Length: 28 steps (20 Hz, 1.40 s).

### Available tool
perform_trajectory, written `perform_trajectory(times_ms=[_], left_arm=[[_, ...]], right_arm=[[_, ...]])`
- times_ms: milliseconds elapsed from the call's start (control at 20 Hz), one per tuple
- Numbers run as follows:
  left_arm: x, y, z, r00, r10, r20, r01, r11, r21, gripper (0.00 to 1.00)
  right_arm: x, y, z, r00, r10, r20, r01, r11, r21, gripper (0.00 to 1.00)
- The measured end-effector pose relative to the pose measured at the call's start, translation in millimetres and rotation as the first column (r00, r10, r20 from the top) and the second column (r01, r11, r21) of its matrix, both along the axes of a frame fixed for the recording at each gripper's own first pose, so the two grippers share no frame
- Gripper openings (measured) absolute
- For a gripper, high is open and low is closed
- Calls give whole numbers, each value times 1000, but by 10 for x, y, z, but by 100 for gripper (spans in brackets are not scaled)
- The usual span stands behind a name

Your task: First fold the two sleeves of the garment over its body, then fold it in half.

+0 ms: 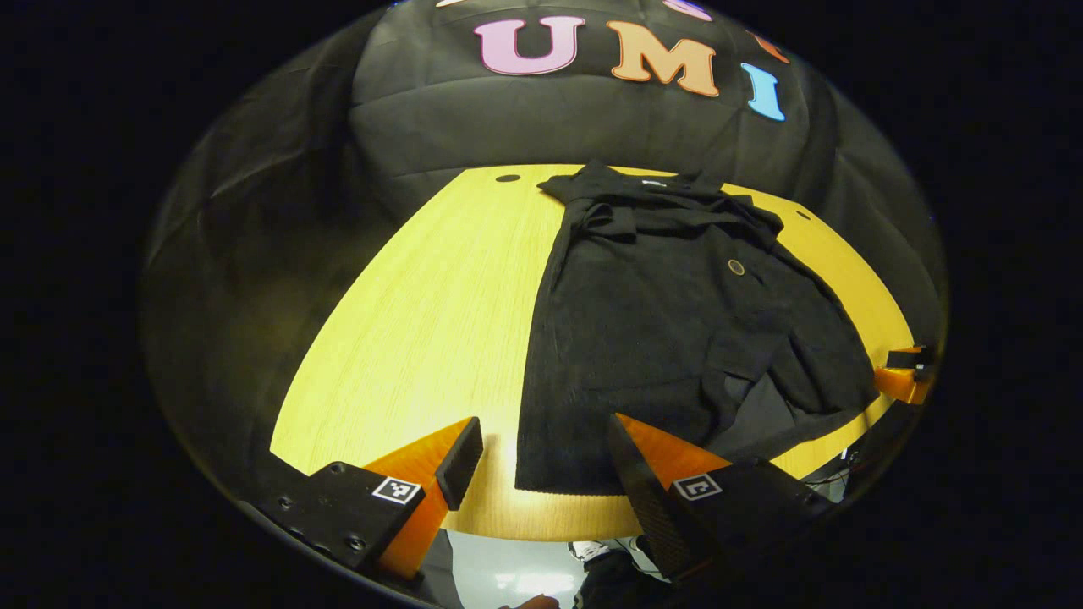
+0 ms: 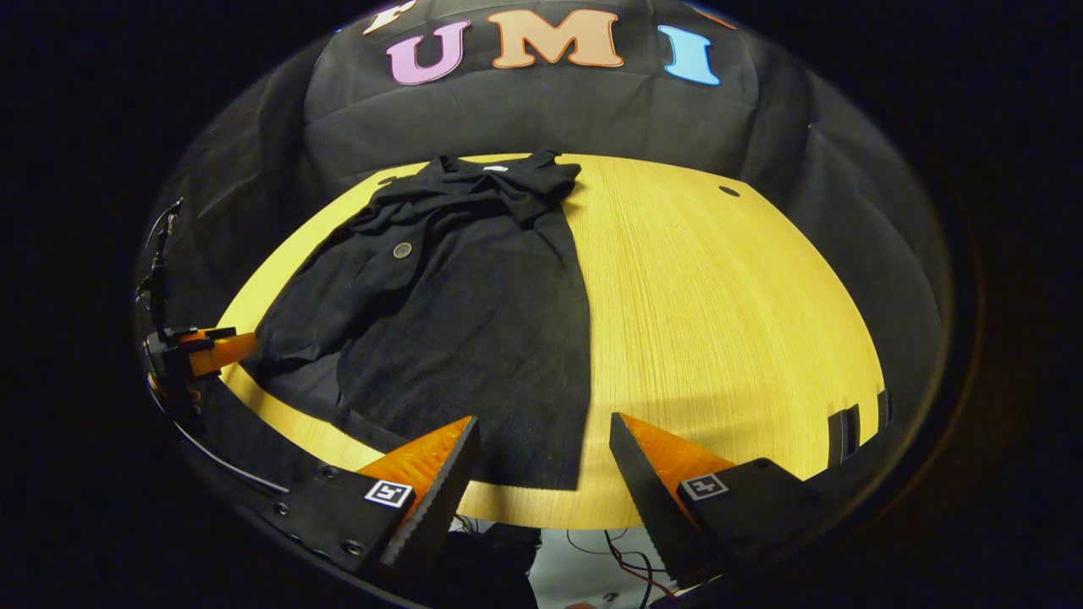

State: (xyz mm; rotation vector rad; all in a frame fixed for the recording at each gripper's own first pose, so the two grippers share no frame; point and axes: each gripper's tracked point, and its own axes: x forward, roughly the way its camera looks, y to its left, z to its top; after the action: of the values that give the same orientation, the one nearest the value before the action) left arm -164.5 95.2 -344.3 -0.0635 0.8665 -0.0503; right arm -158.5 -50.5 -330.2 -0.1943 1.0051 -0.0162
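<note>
At the near table edge both your left gripper and right gripper hang wide apart, empty, above the hem of the black garment lying flat, so pinching one layer risks dragging the folded sleeves loose.

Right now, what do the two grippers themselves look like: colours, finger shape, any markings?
Both are built alike. The left gripper has two orange wedge-shaped fingers tapering to the tips, with black ribbed pads on the inner faces. Each finger sits on a black block with visible screws and a small square black-and-white marker. The right gripper shows the same orange fingers, black pads and markers.
</note>
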Motion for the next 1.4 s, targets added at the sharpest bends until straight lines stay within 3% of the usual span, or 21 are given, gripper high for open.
perform_trajectory(times_ms=[100, 200, 250, 500, 550, 750, 850, 900, 950, 1050, 1100, 1250, 1400], left_arm=[[-32, -4, -70, 1000, -1, -13, 1, 1000, 4, 92], [-35, -12, -76, 1000, 5, -2, -5, 1000, 1, 92], [-18, 3, -85, 1000, 10, 0, -10, 1000, 3, 93], [-46, -16, -96, 1000, 6, -4, -6, 1000, -6, 93], [-61, -20, -95, 1000, 5, -6, -5, 1000, -10, 93], [-56, -93, -97, 999, -36, 3, 36, 999, -17, 94], [-40, -171, -87, 998, -59, 18, 59, 998, -26, 82], [-30, -212, -79, 997, -71, 28, 72, 997, -33, 63], [-26, -250, -85, 996, -79, 34, 81, 996, -46, 55], [-3, -320, -72, 998, -56, 35, 59, 994, -92, 22], [-8, -327, -76, 999, -39, 26, 42, 993, -115, 7], [1, -354, -50, 1000, -7, -11, 5, 976, -219, 0], [28, -295, 32, 1000, 21, -3, -21, 968, -252, 0]], right_arm=[[-85, -16, -63, 1000, -2, -19, 2, 1000, -5, 95], [-121, 3, -125, 999, -7, -34, 7, 1000, -1, 99], [-128, 10, -149, 999, -8, -38, 8, 1000, 3, 95], [-165, 36, -231, 998, -1, -59, 2, 1000, 7, 95], [-154, 53, -240, 998, -7, -57, 8, 1000, 16, 99], [-84, 103, -254, 999, 28, -45, -27, 1000, 15, 95], [-78, 152, -271, 997, 53, -49, -52, 998, 20, 88], [-71, 182, -273, 997, 65, -51, -64, 998, 25, 82], [-66, 211, -295, 996, 69, -52, -68, 997, 30, 65], [-74, 275, -282, 995, 76, -57, -74, 996, 40, 31], [-60, 281, -287, 995, 77, -58, -74, 996, 42, 22], [-62, 287, -304, 995, 76, -60, -73, 996, 47, 3], [-11, 338, -174, 997, 81, 8, -82, 996, 48, 3]])
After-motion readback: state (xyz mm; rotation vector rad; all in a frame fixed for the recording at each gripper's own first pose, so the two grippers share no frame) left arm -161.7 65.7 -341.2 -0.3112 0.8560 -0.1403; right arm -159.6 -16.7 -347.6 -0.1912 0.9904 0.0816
